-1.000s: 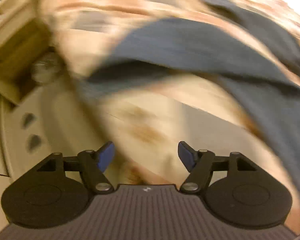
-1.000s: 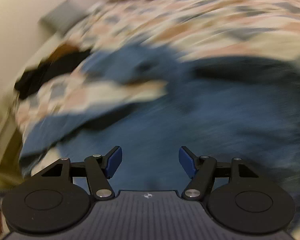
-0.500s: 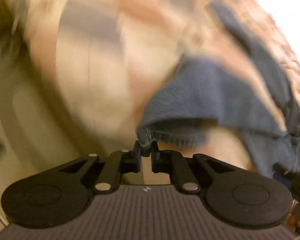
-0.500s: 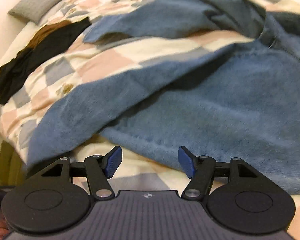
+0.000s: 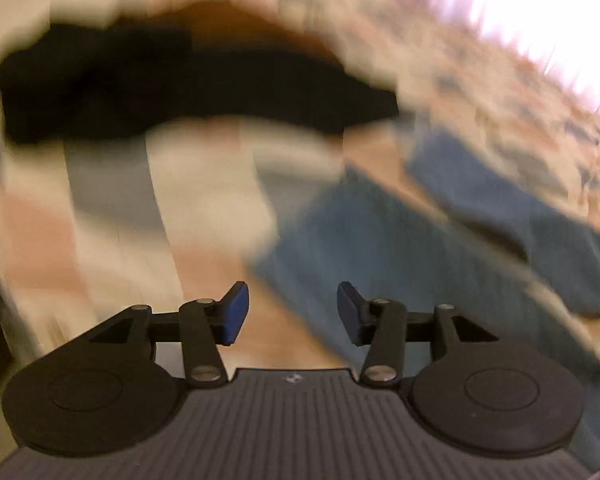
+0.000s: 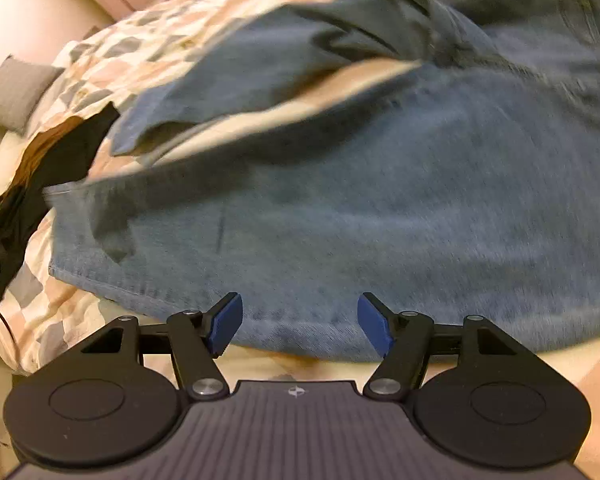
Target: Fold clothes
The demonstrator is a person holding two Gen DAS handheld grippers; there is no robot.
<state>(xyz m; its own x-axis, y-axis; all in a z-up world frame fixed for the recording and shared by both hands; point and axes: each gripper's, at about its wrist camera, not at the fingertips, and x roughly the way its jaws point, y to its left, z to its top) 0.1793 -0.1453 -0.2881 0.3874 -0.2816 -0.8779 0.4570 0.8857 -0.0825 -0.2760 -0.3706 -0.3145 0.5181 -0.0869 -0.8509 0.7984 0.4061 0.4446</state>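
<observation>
Blue jeans (image 6: 360, 208) lie spread on a checkered bedspread (image 6: 112, 64), one leg hem running along the near edge, the other leg (image 6: 228, 76) folded behind it. My right gripper (image 6: 299, 326) hovers open just over that near hem, nothing between its fingers. In the blurred left wrist view the jeans (image 5: 380, 240) lie to the right. My left gripper (image 5: 292, 312) is over the bedspread (image 5: 204, 200) at the denim's edge; its jaws are opening and nothing is between them.
A black and brown garment (image 5: 172, 80) lies heaped on the bed beyond the left gripper, also seen at the left in the right wrist view as the dark garment (image 6: 60, 160). A grey pillow (image 6: 12, 96) sits at the far left. A bright window (image 5: 540, 8) is behind.
My left gripper closed on the jeans' hem half a second ago, swept across the bed and has let it go; the leg now lies flat. The right gripper shifted over the hem, still open.
</observation>
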